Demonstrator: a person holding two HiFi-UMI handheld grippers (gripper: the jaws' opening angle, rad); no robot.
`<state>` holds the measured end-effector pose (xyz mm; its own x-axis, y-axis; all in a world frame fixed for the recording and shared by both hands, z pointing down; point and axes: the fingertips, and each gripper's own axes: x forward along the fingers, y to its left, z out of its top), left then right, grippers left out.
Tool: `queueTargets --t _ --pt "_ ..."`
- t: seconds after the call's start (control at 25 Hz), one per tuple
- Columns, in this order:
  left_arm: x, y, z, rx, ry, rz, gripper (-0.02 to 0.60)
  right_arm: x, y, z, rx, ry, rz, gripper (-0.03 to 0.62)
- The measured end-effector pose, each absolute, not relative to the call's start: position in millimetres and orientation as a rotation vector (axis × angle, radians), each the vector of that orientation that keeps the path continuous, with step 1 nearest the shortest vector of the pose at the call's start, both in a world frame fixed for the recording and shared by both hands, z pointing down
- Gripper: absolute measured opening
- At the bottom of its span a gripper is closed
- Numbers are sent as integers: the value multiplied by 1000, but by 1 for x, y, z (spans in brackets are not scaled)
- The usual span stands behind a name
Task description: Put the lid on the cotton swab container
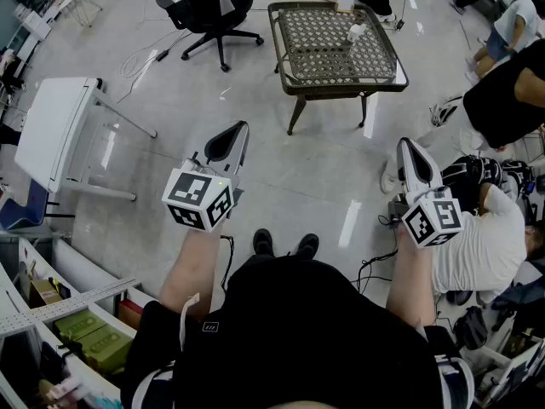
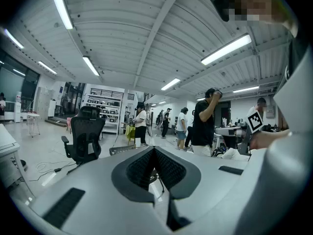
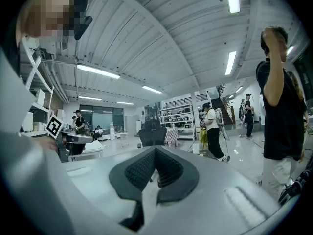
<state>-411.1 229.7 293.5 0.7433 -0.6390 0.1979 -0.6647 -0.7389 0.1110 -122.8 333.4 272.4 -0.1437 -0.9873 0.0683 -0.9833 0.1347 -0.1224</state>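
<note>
my left hand-held gripper [image 2: 154, 151] is fully closed, pads meeting, nothing between them. the right hand-held gripper [image 3: 155, 152] reads the same: closed and empty. both hang at waist height over bare floor [image 1: 170, 83], pointing forward.

the only candidate for the cotton swab container is a small white thing [image 1: 356, 32] on the lattice-top counter [image 1: 278, 54] ahead of me, well apart from both grippers. it is too small to confirm, and i can't pick out a lid at all.

i'd expect a swab tub and lid to be light, thin plastic, a bit slick, and easy to tip or skid. i'd pinch the lid by its rim and steady the tub low on its wall.

the counter has a raised rim to clear. the way there looks open. the office chair [image 1: 209, 2] and cables [image 1: 140, 58] sit off left, and a seated person [image 1: 477, 245] crowds my right.
</note>
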Motion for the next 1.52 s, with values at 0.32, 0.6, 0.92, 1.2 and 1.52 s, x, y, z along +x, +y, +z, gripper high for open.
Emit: queueTargets --t 0.32,0.6,0.92,1.2,1.52 --pt "-402 236 299 2762 -1041 234 3 -116 338 277 -2025 2349 -227 6" --pt "-388 242 305 2743 -1027 244 3 -111 342 282 -2002 2355 -250 6" --pt "-374 245 306 2728 -1095 233 5 -98 346 281 -2022 2375 -188 9" --pt "-348 258 305 2729 -1106 241 5 -82 355 284 -1989 2357 -211 9" --pt "-311 260 309 2758 -1038 276 5 -32 376 293 -2043 2225 -266 9"
